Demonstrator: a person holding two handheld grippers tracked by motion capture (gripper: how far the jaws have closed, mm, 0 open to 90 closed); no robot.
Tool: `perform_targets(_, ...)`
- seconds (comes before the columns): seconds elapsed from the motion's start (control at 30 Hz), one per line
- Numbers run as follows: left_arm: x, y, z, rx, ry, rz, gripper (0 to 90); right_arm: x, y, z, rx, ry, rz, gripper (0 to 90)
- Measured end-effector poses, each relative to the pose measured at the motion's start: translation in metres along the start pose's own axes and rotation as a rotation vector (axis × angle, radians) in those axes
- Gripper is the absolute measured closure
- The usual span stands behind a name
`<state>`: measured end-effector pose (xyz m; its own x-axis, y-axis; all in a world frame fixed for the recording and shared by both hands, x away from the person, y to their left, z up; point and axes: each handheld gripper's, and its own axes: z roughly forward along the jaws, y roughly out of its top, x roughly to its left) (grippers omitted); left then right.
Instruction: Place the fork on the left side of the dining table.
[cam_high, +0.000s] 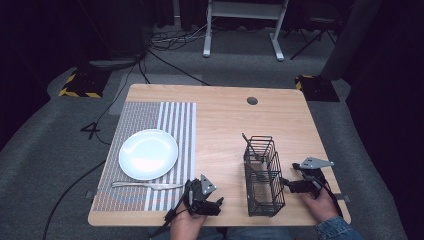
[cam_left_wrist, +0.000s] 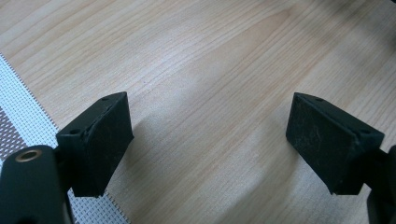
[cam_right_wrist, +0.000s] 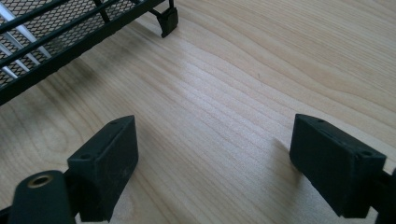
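One knife (cam_high: 147, 185) lies set on the placemat (cam_high: 150, 150) near the plate (cam_high: 148, 153), more cutlery waits in the wire basket (cam_high: 263, 176) at right, both grippers, left (cam_high: 212, 206) and right (cam_high: 289, 185), spread wide and empty.

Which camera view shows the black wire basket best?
The high view: the whole black wire basket stands upright on the table, with utensils inside. The right gripper view catches its lower edge and one foot. The left gripper view shows bare wood and placemat.

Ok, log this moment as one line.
left hand-held gripper open, empty | right hand-held gripper open, beside wire caddy | knife below plate
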<state>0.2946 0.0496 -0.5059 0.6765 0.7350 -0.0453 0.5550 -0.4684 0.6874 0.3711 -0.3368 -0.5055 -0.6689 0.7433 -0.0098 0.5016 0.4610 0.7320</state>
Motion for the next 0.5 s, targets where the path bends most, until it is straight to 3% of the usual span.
perform_targets(0.07,0.002,0.001,-0.002,-0.005,-0.035,-0.010,17.0,0.000,0.000,0.000,0.000,0.000,0.000,15.6)
perform_targets(0.13,0.003,0.001,-0.004,-0.040,-0.082,-0.011,28.3,0.000,0.000,0.000,0.000,0.000,0.000,15.6)
perform_targets(0.3,0.008,0.008,-0.021,-0.103,-0.064,-0.004,31.2,0.000,0.000,0.000,0.000,0.000,0.000,15.6)
perform_targets(0.4,0.014,0.014,-0.031,-0.141,-0.082,-0.037,30.6,0.000,0.000,0.000,-0.001,0.001,0.001,15.6)
perform_targets(0.5,0.019,0.021,-0.041,-0.161,-0.116,-0.034,35.0,0.000,0.000,0.000,-0.001,0.001,0.000,15.6)
